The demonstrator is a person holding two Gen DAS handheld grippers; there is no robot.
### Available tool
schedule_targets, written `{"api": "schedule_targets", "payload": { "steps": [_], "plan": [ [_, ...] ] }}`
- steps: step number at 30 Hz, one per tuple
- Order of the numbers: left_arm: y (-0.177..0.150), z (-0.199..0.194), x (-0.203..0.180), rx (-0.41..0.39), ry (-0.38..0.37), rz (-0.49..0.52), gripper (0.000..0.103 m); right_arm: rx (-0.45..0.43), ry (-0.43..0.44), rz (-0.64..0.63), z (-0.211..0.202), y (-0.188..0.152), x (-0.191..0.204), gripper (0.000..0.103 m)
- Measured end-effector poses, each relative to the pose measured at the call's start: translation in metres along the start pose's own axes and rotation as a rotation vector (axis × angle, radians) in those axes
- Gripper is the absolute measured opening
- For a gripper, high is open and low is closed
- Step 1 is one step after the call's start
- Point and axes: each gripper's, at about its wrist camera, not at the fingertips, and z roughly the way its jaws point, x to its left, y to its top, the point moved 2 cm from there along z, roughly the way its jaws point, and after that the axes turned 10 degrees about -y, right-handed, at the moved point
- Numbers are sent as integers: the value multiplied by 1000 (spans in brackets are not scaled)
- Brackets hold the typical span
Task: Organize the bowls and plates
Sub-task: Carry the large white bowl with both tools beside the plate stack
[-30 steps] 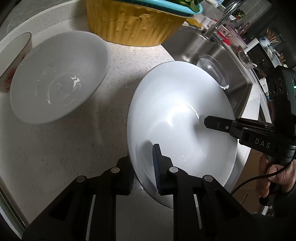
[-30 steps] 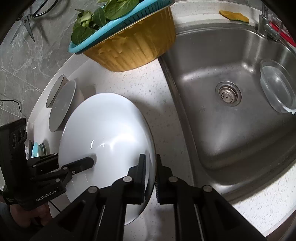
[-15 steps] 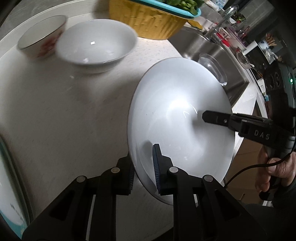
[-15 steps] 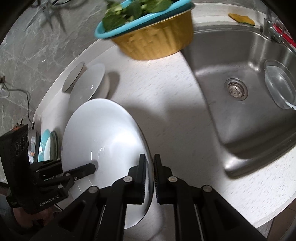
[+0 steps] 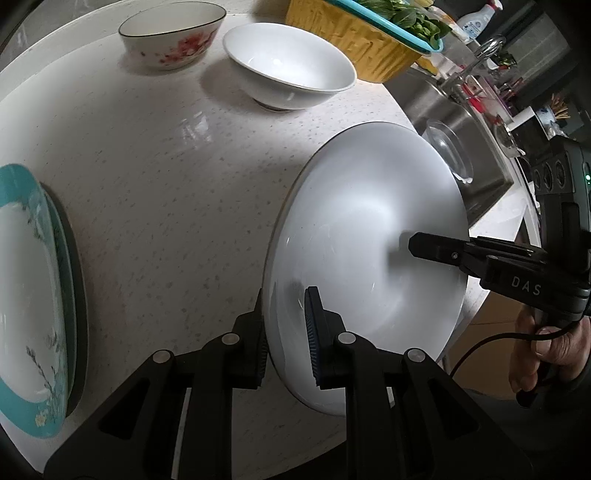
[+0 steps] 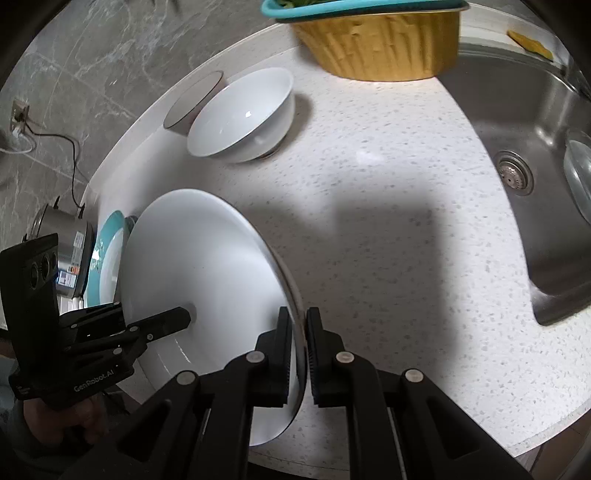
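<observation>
A large white plate hangs over the speckled counter, gripped at opposite rims. My left gripper is shut on its near rim, and my right gripper is shut on the other edge. In the left wrist view the right gripper reaches in from the right; in the right wrist view the left gripper comes in from the left. A teal-rimmed plate lies at the counter's left end. A white bowl and a flowered bowl stand farther back.
A yellow basin under a teal colander of greens stands at the back. The steel sink lies to the right with a clear glass dish in it. A steel pot sits beyond the teal plate. A hand holds the right gripper.
Both grippers have carried the white plate leftward along the counter, away from the sink. The teal-rimmed plate has come into view at the left, and the two bowls have shifted to the back.
</observation>
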Motion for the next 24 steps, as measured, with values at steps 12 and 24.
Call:
{"api": "schedule_targets", "payload": {
  "steps": [12,24],
  "plan": [
    [-4,1,11,-4,14,-28,16,14,4,-28,9,0,4,10],
    [6,9,8,11,16,-53,16,24,8,-20,16,4,-1,12]
  ]
}}
